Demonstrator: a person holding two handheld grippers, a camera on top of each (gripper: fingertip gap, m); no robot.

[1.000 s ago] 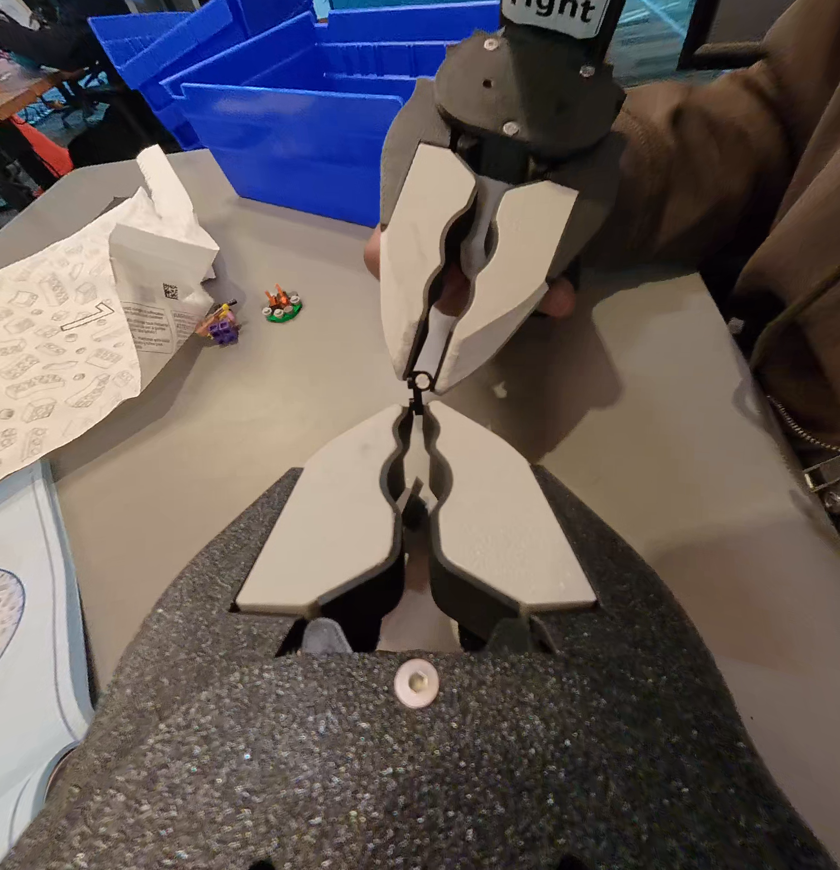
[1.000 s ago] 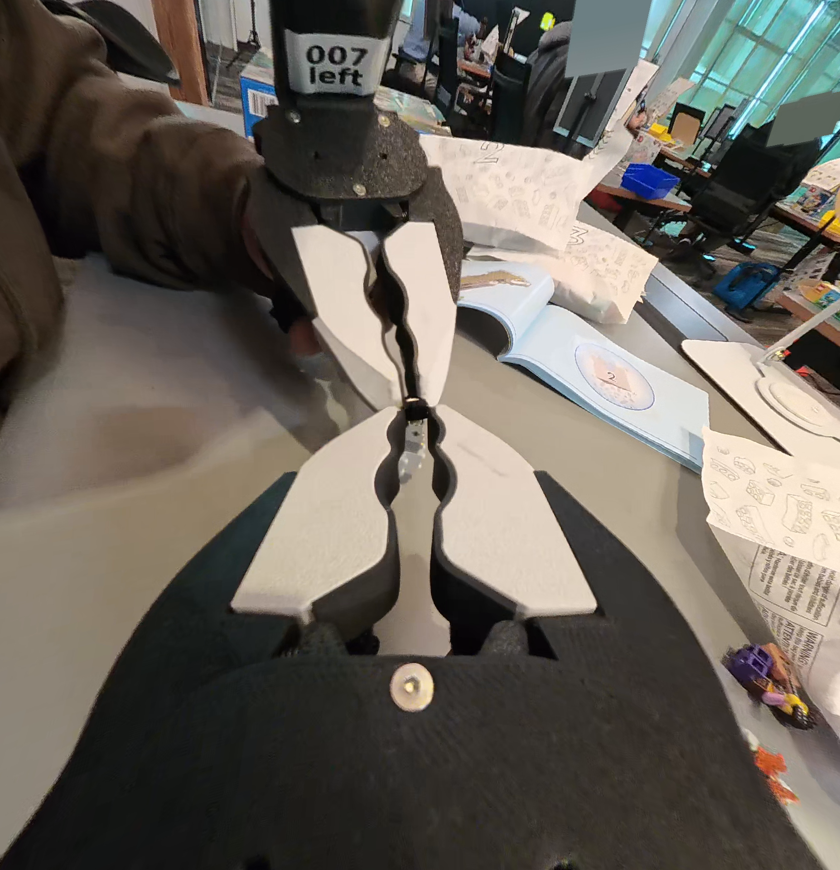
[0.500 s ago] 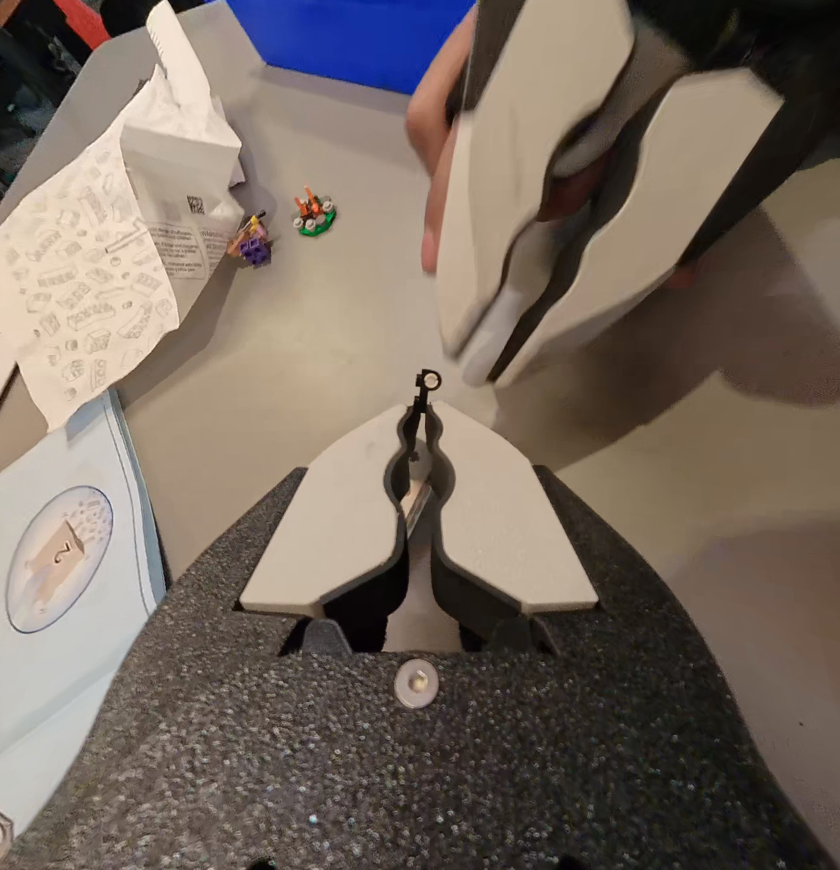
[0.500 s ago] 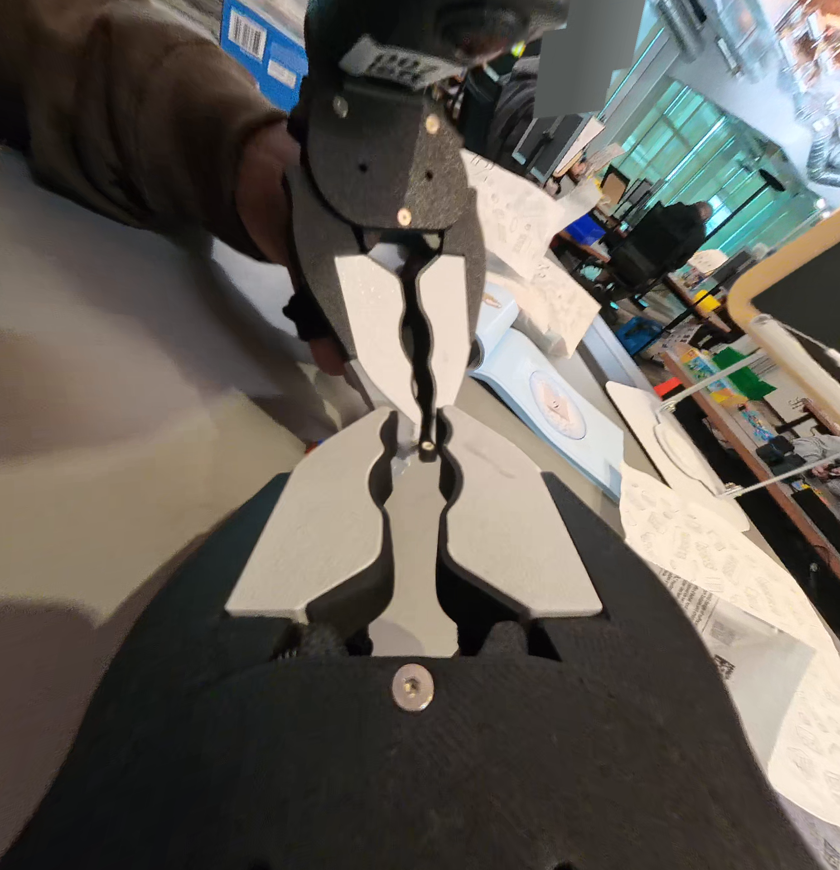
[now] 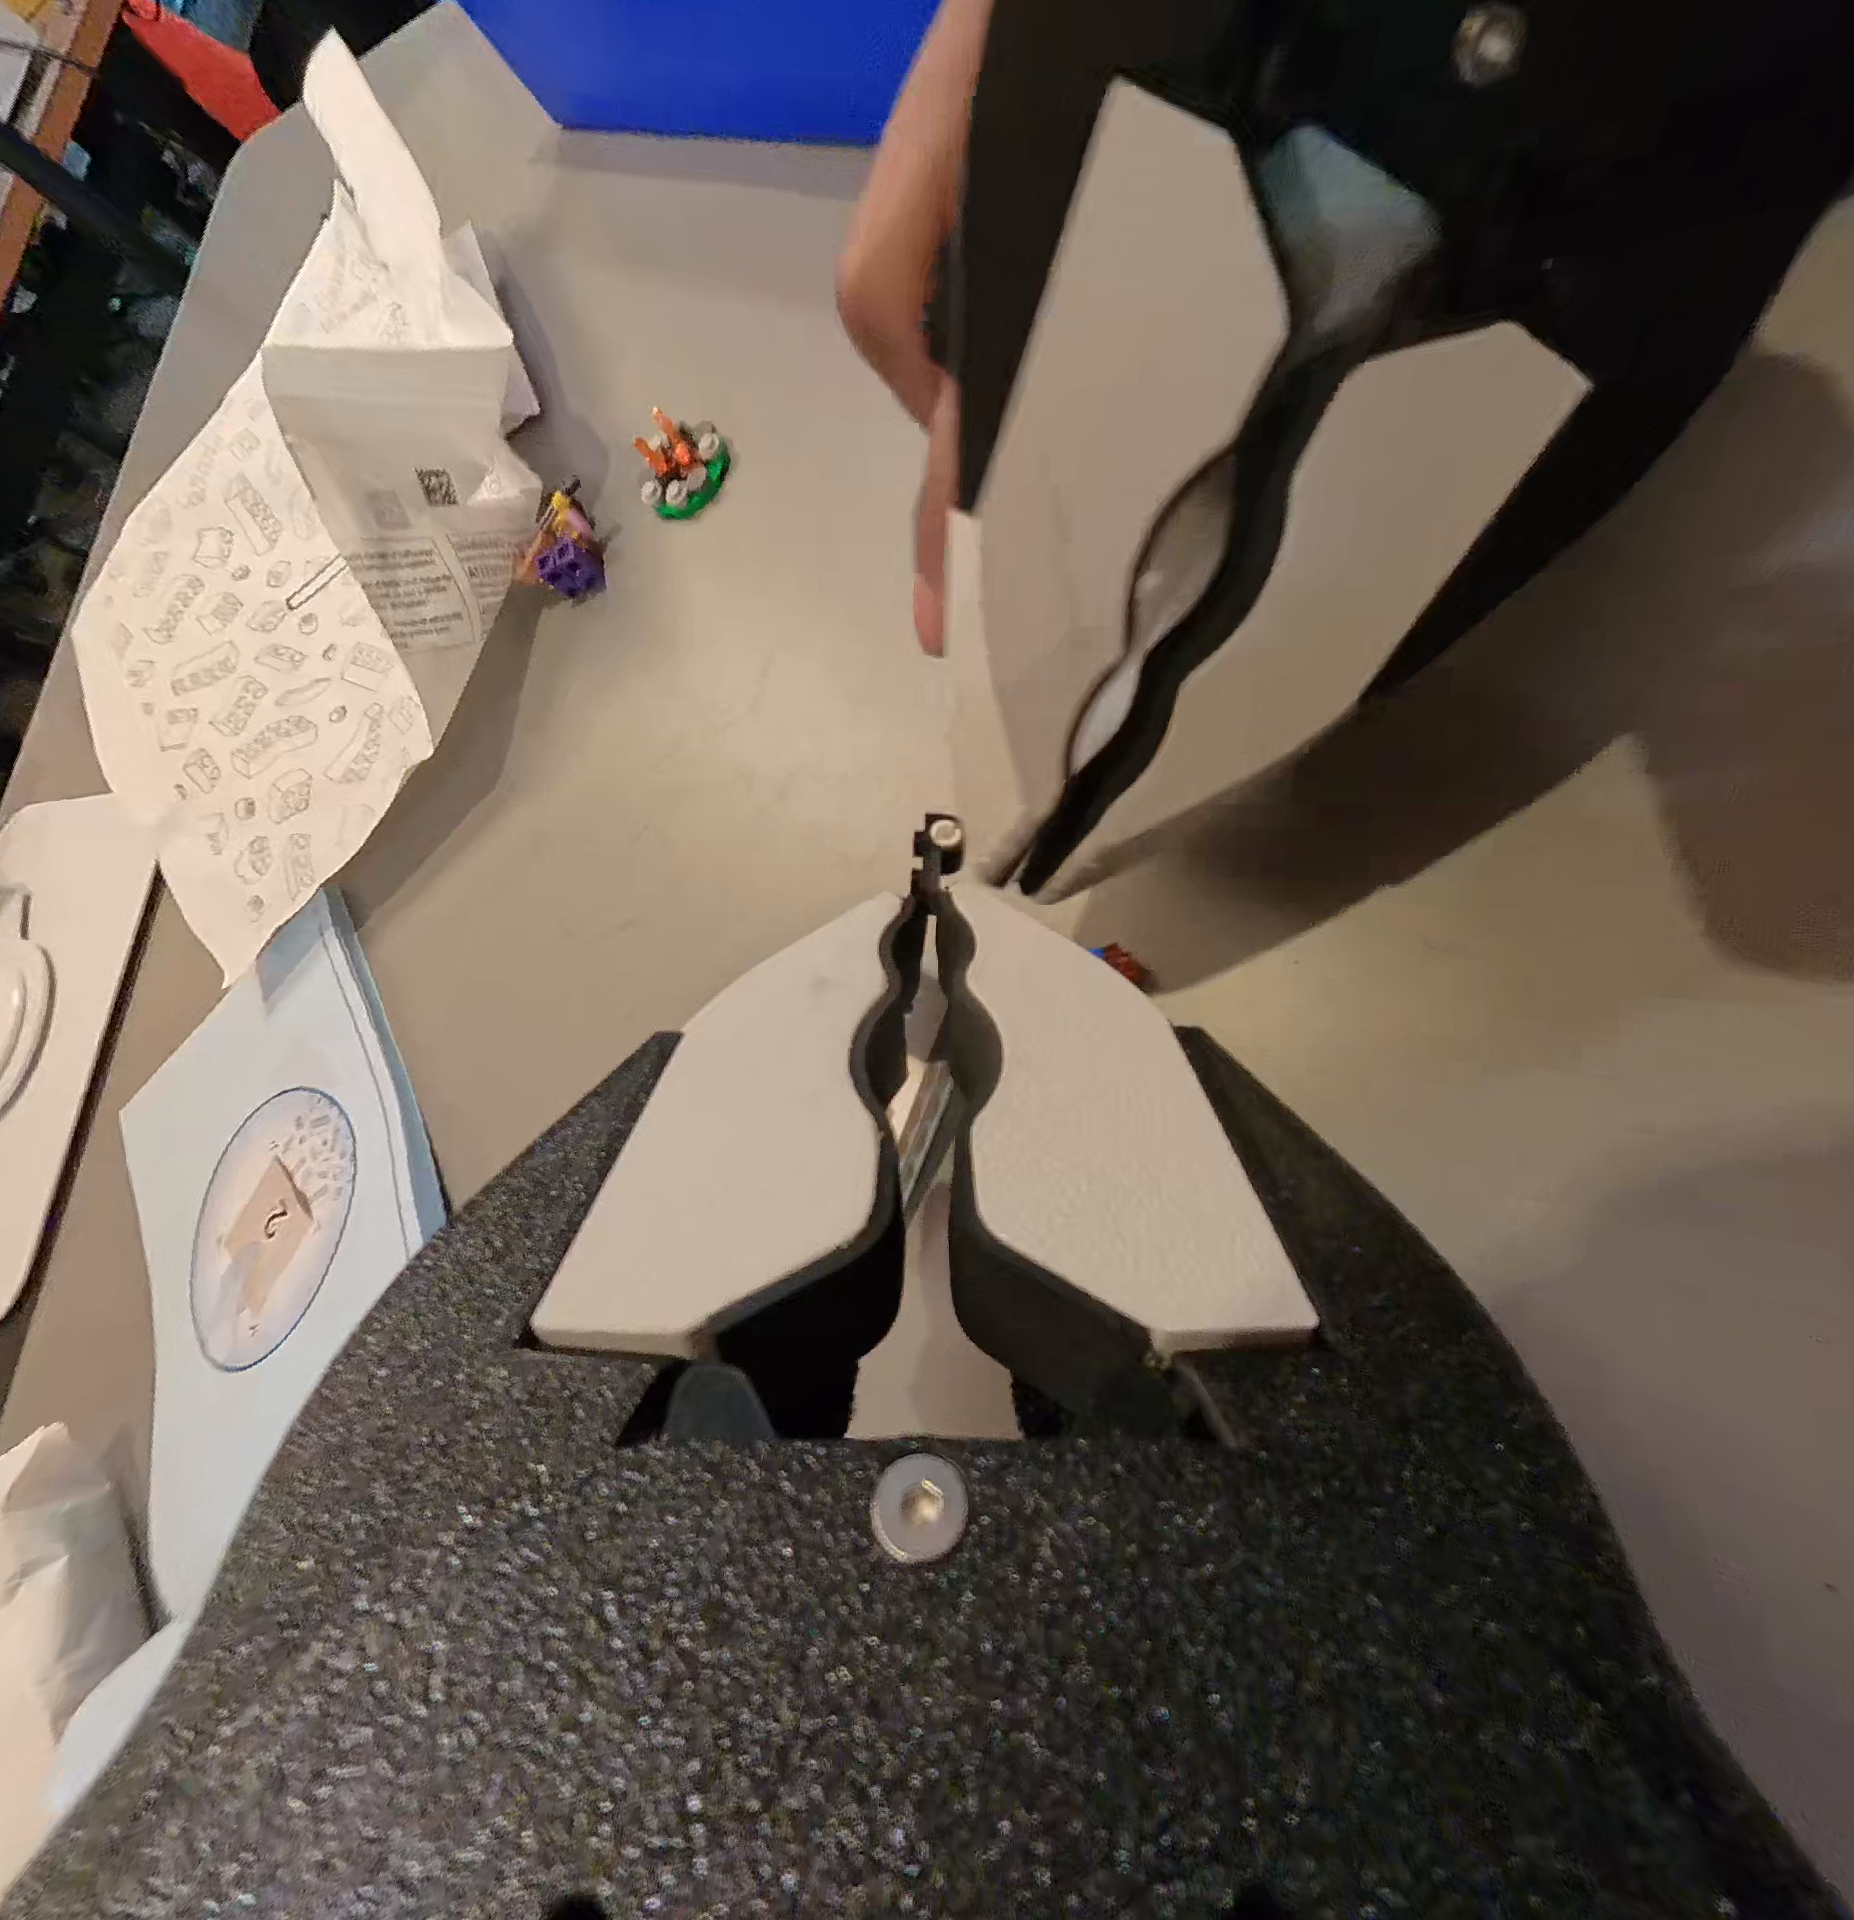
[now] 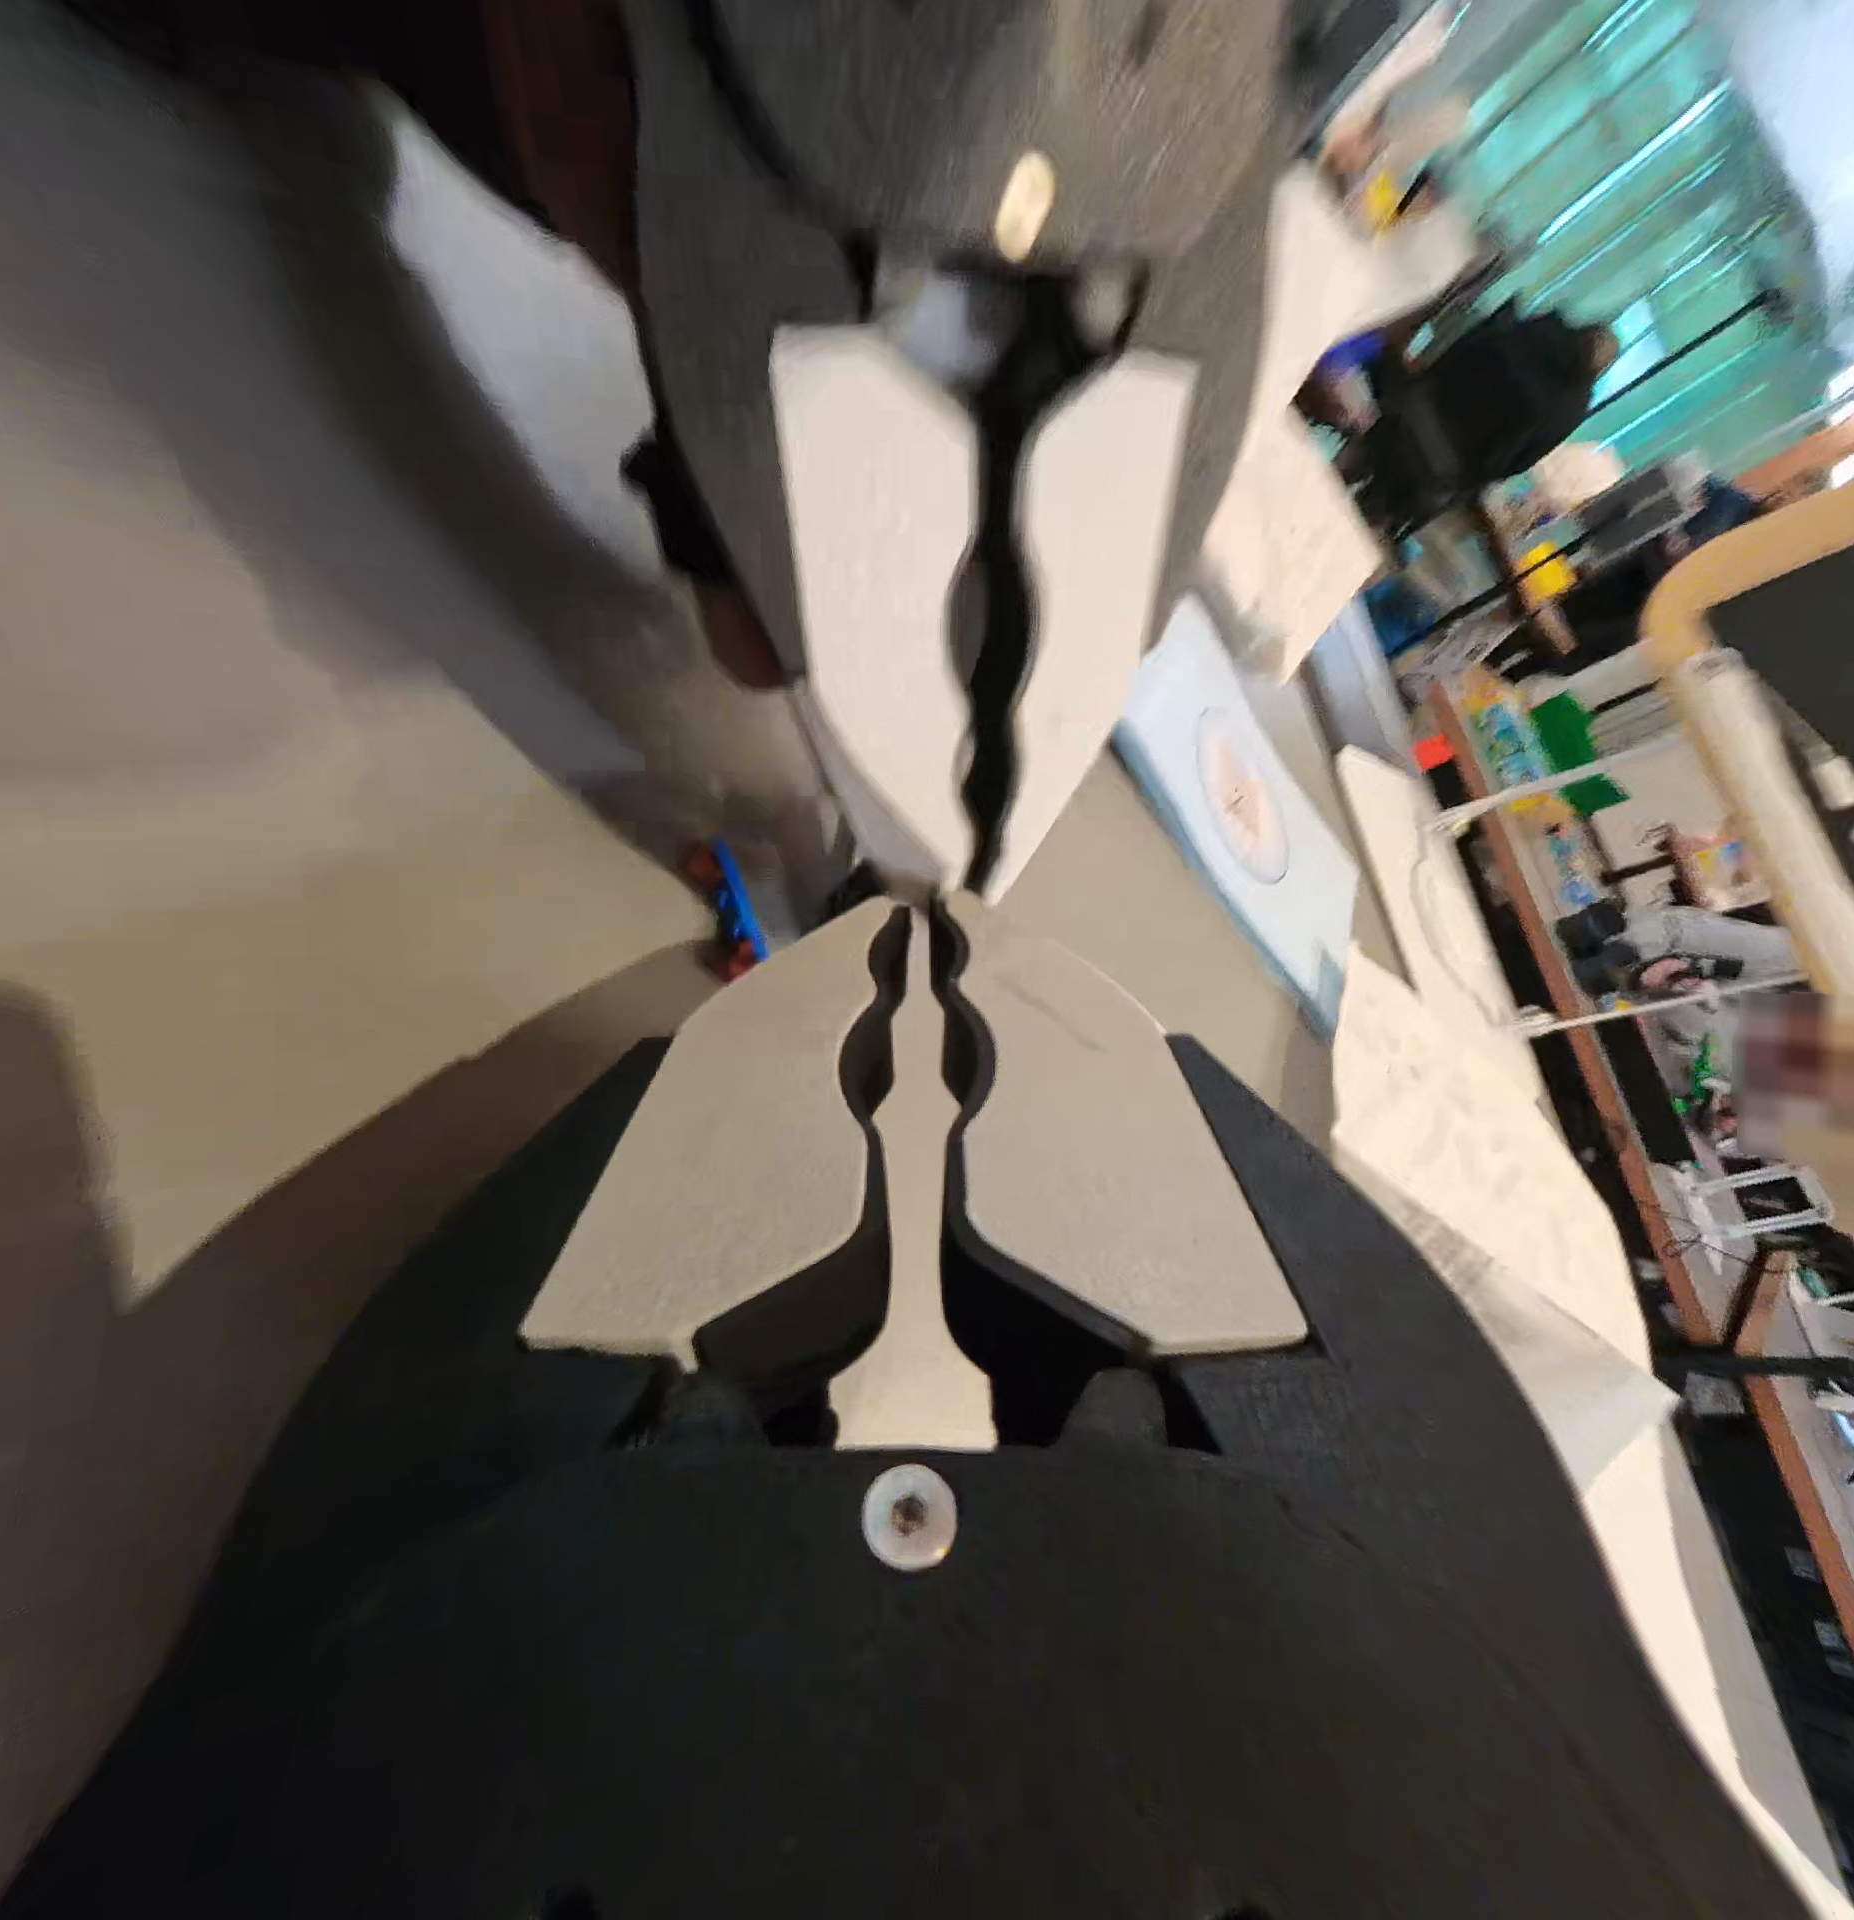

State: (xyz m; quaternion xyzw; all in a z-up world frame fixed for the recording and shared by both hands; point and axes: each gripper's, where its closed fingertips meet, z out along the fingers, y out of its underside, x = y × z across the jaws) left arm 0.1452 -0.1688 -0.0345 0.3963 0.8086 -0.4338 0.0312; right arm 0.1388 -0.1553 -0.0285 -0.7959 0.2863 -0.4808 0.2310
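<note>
My left gripper [image 5: 928, 906] is shut on a thin black piece [image 5: 931, 873] that sticks out past its fingertips. The piece ends in a small ring that holds a pale round stud [image 5: 944, 834]. My right gripper [image 6: 923, 912] is shut, and I see nothing between its fingertips; the view is blurred. In the left wrist view the right gripper [image 5: 1027, 881] comes down from the upper right, its tips just right of the stud. In the right wrist view the left gripper [image 6: 970, 883] points tip to tip at mine. A blue and red-brown brick piece [image 6: 731, 904] lies on the grey table [image 5: 694, 748] just beside both tips.
A small green build with orange flames [image 5: 684, 473] and a purple build [image 5: 568, 556] lie at the back left, next to a torn white paper bag [image 5: 310, 520]. A pale blue booklet [image 5: 279, 1195] lies at the left. A blue bin [image 5: 715, 62] stands at the far edge. My left and right fingertips are right by each other.
The right gripper's jaws opened, then came together again, and its grey piece is gone from them. A pale stud now sits in the black piece's ring. Both grippers moved lower.
</note>
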